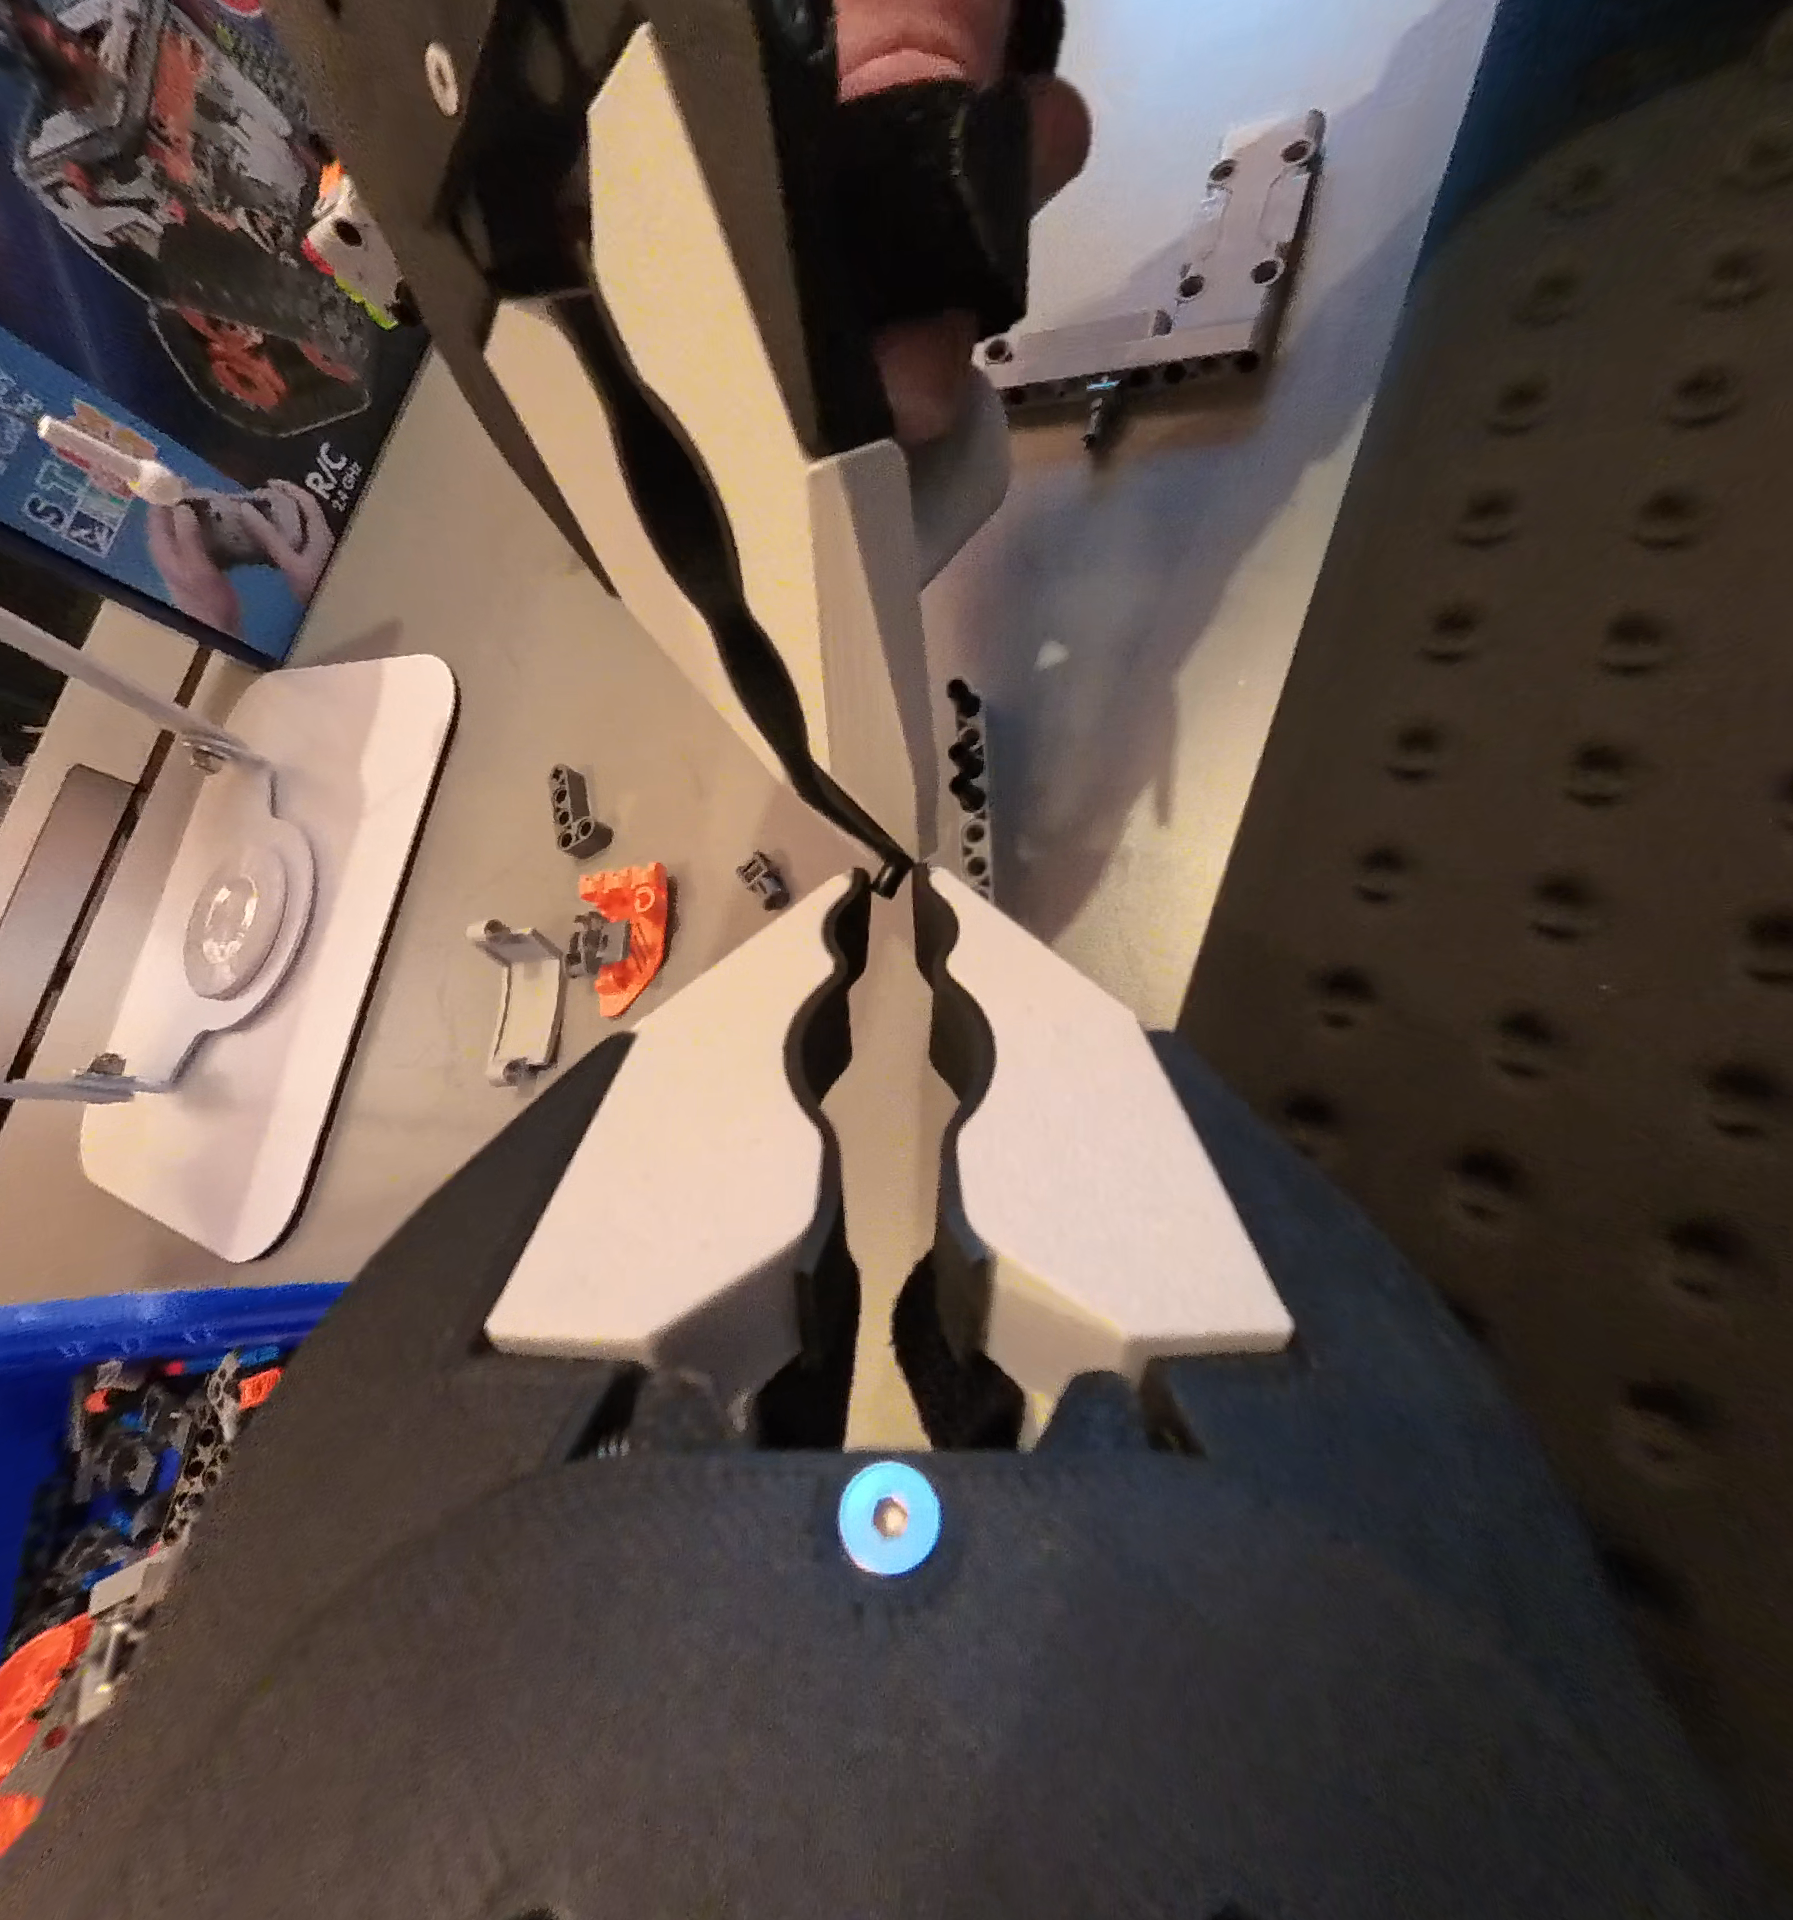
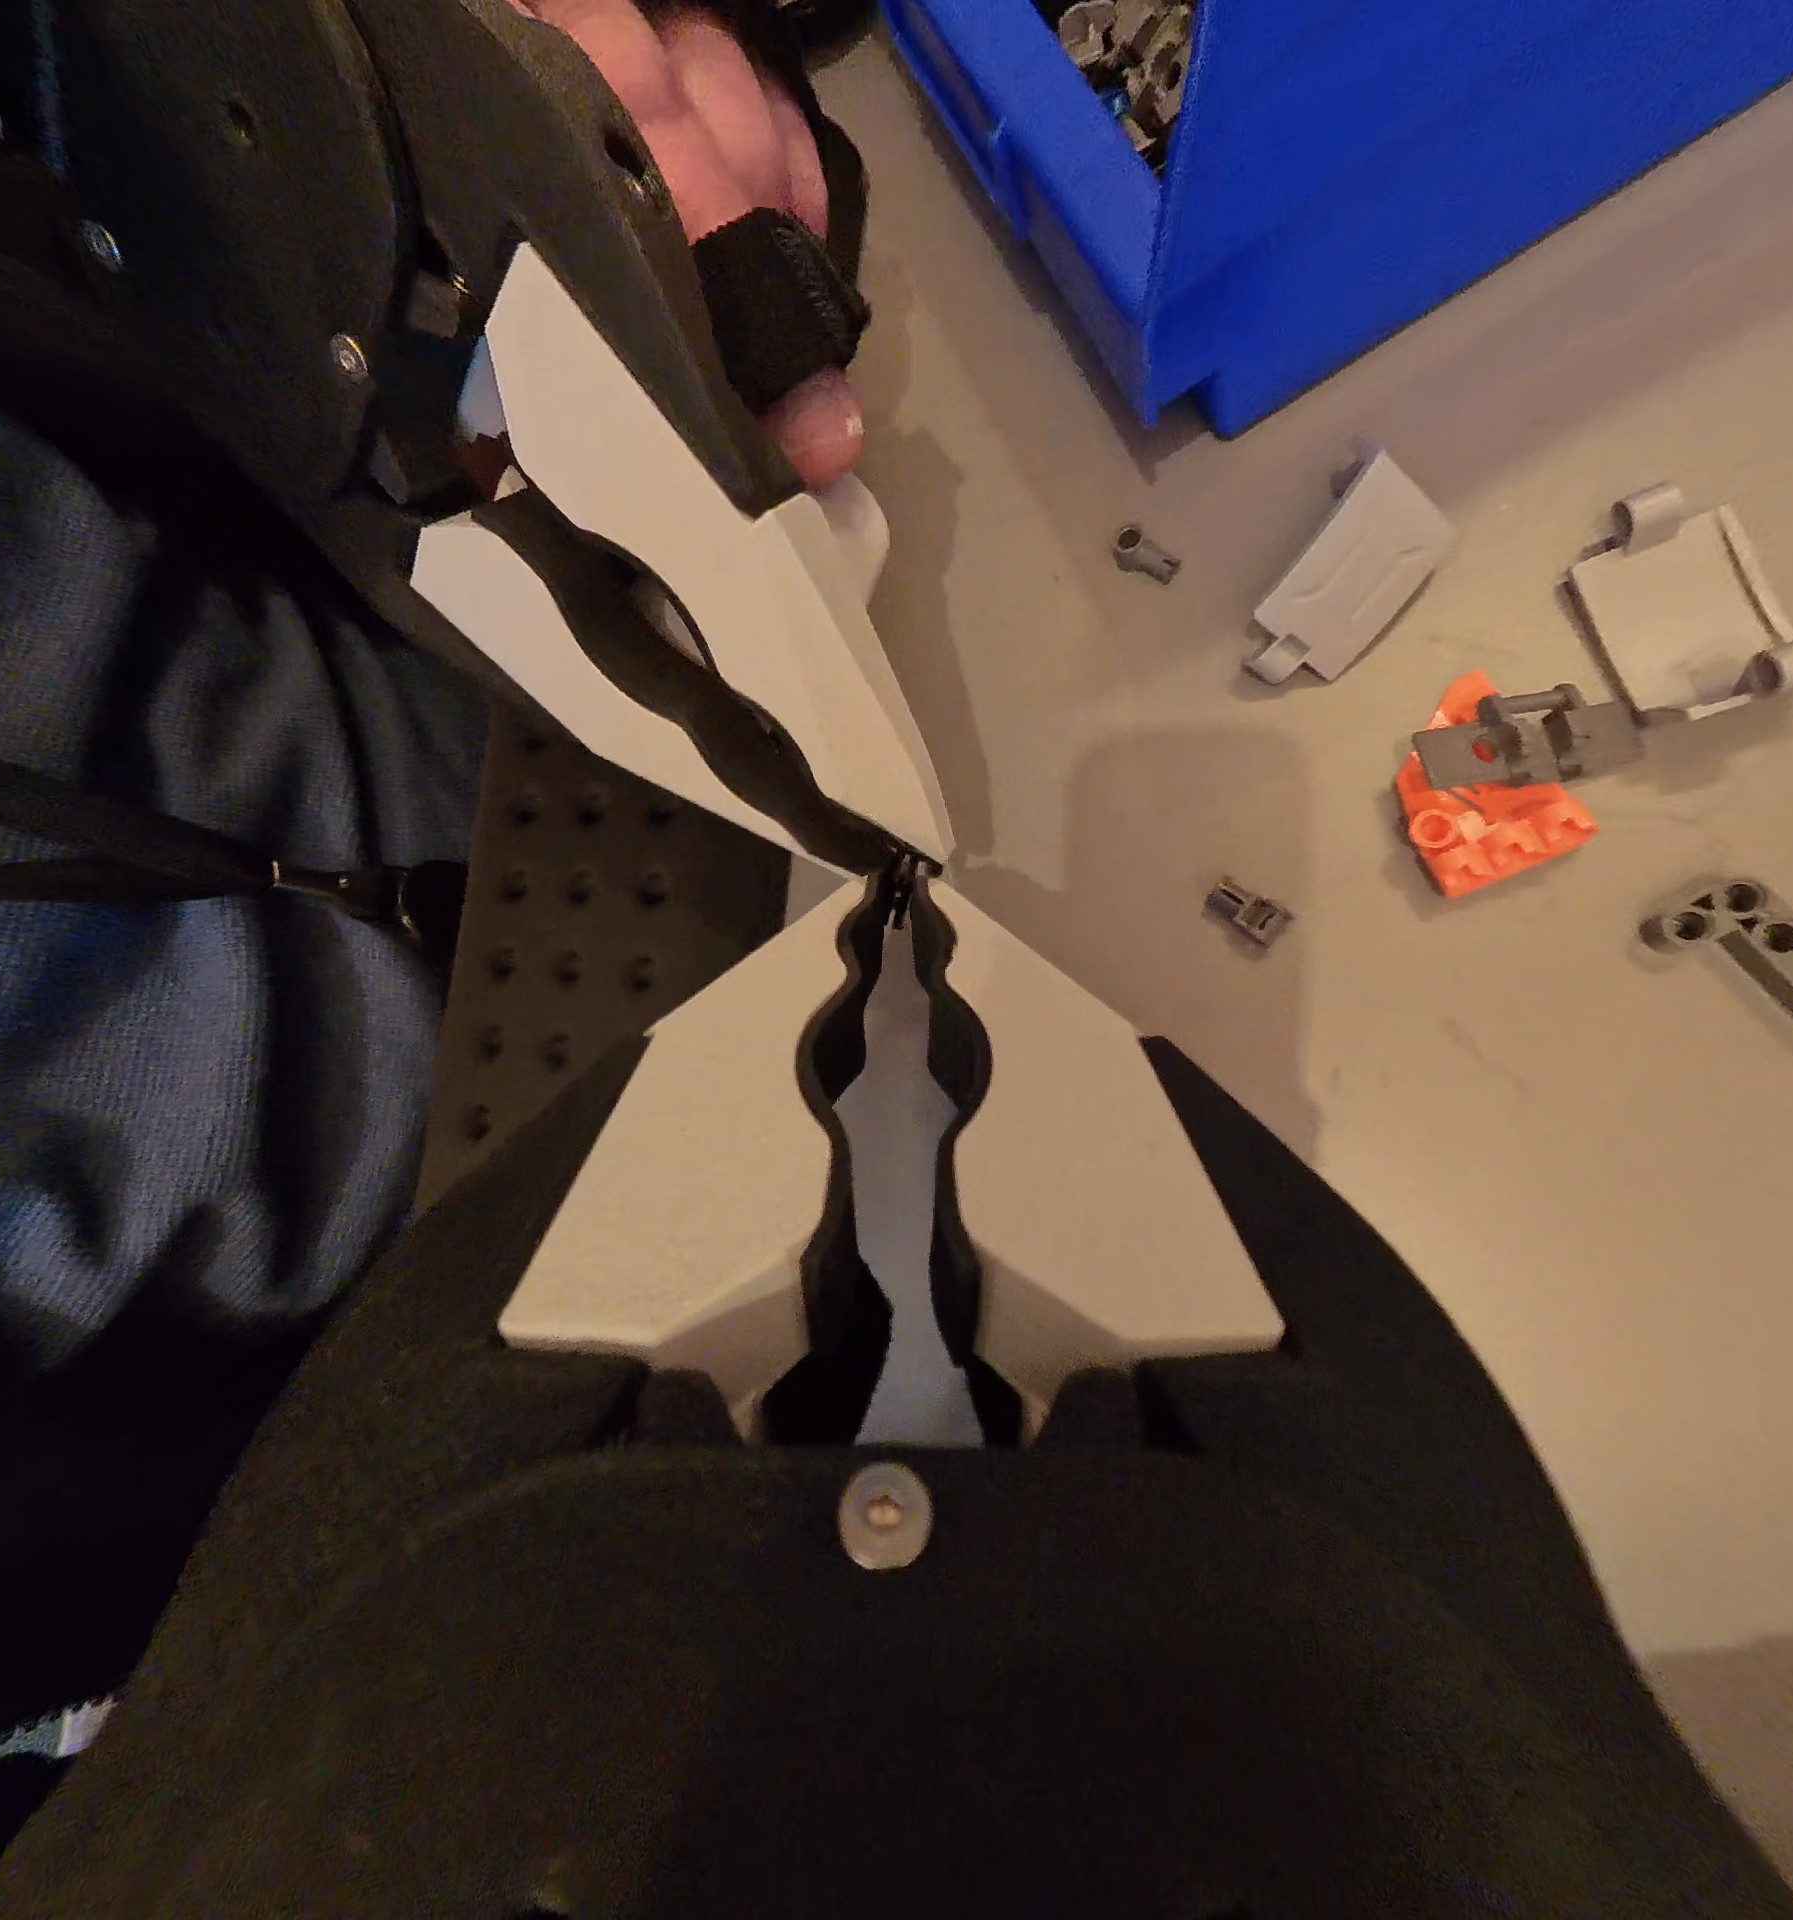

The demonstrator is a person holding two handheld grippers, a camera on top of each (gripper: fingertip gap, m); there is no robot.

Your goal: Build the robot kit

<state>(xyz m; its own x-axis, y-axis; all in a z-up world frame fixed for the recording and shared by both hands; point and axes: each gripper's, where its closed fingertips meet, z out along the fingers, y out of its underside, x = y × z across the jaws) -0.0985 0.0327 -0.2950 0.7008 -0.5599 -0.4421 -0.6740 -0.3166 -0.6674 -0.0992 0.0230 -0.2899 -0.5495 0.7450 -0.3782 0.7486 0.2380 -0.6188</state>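
Two grippers meet tip to tip above the grey table (image 2: 1287, 1195), each pinched closed on the same small black pin (image 1: 888, 876): the left gripper (image 1: 886, 883) and the right gripper (image 2: 900, 894). Largest nearby is the blue parts bin (image 2: 1287, 260), then an orange curved piece (image 2: 1494, 821) and a grey L-beam (image 2: 1765, 951).

Both pictures are dim and warm-toned, and the wide lens bends straight lines hard toward the edges. In the left wrist view the grey table (image 1: 476, 582) brightens to a pale wash at the upper right, a soft smeared shadow lies across it there, and the printed box (image 1: 144, 312) at the upper left is blurred. In the right wrist view the blue bin (image 2: 1391, 208) and the dark cloth (image 2: 144, 831) at the left are soft, and broad soft-edged shadows fall on the table (image 2: 1494, 1247).
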